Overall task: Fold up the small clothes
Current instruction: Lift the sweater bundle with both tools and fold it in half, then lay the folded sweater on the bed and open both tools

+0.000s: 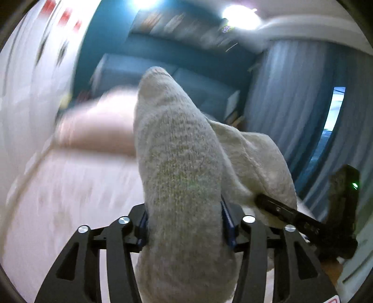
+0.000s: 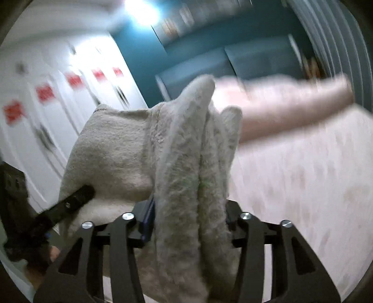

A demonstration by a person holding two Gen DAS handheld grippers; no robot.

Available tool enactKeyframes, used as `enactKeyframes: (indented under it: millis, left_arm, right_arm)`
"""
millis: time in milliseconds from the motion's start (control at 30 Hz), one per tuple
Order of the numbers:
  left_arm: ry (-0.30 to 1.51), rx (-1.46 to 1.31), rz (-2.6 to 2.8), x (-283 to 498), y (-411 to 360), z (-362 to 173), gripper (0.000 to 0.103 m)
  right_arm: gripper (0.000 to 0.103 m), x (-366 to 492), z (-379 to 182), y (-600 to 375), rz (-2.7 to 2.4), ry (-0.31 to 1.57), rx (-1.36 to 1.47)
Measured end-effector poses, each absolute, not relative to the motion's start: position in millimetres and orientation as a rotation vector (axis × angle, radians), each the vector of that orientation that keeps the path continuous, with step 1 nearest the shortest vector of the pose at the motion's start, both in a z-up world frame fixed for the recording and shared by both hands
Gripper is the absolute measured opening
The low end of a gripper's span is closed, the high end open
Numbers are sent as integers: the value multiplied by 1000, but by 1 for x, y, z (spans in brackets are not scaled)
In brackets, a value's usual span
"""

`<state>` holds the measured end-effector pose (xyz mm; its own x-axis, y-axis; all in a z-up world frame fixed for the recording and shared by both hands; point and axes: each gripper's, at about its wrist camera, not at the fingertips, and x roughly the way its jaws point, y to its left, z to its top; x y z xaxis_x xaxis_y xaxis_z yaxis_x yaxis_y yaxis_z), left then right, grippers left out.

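Together, left gripper [image 1: 184,219] and right gripper [image 2: 188,221] each clamp the grey sock [image 1: 179,163] aloft. We judge level, taut corners best before lowering onto the pink bed [image 1: 77,186].

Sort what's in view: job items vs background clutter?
Job:
- sock, beige, clamped by both tongs
- left tongs, shut on it
- right tongs, shut on it
- bed, pink cover, likely the folding surface

Lying about:
- pillow
- sofa
- curtains
- wardrobe

Fingers [image 1: 227,216] buried in grey cloth [image 1: 181,167], bed [image 1: 77,191] motion-blurred, shelves [image 1: 177,21] unreadable
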<state>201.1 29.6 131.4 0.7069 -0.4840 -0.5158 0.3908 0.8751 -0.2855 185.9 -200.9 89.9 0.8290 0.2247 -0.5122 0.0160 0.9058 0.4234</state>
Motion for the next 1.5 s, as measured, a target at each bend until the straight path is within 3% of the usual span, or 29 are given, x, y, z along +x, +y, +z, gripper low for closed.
enactKeyframes:
  millis: [67, 133, 200, 333, 400, 633, 667, 700, 767, 933, 1000, 1067, 1100, 1333, 1500]
  left_arm:
    - [777, -160, -347, 222, 38, 47, 45]
    - [919, -146, -258, 223, 50, -17, 45]
    - [994, -205, -247, 207, 72, -56, 45]
    - [1025, -292, -233, 185, 98, -62, 48]
    - [998, -323, -241, 196, 95, -54, 52]
    - [1012, -274, -226, 242, 65, -57, 55]
    - [1030, -271, -223, 245, 63, -63, 55]
    - [1054, -265, -205, 251, 60, -70, 53]
    - [1078, -254, -187, 255, 58, -77, 48]
    - [1035, -197, -166, 250, 56, -69, 48]
    - [1044, -162, -144, 249, 53, -73, 50]
    - [1069, -146, -137, 251, 51, -82, 55]
    - [1082, -141, -140, 252, 49, -85, 55]
    - [1051, -30, -104, 242, 41, -82, 55]
    - [1051, -32, -91, 238, 40, -80, 55]
  right_arm:
    - [48, 203, 5, -207, 50, 772, 475]
    - [48, 187, -65, -213, 6, 900, 554]
    - [48, 166, -87, -215, -15, 923, 574]
    - [49, 151, -88, -224, -21, 926, 601]
    - [60, 165, -81, -224, -10, 920, 595]
    - [74, 236, -103, -191, 55, 989, 504]
    - [67, 248, -114, -186, 46, 1035, 482]
    - [45, 255, -122, -182, 39, 1071, 460]
    - [14, 263, -118, -172, 52, 1087, 391]
    - [13, 245, -44, -169, 133, 851, 362]
    - [14, 251, -71, -175, 81, 920, 345]
    - [14, 265, -133, -175, 17, 1131, 288]
    - [14, 260, -142, -178, 6, 1125, 315]
    - [19, 215, -72, -184, -51, 918, 391]
    - [20, 219, -113, -167, -61, 1054, 263]
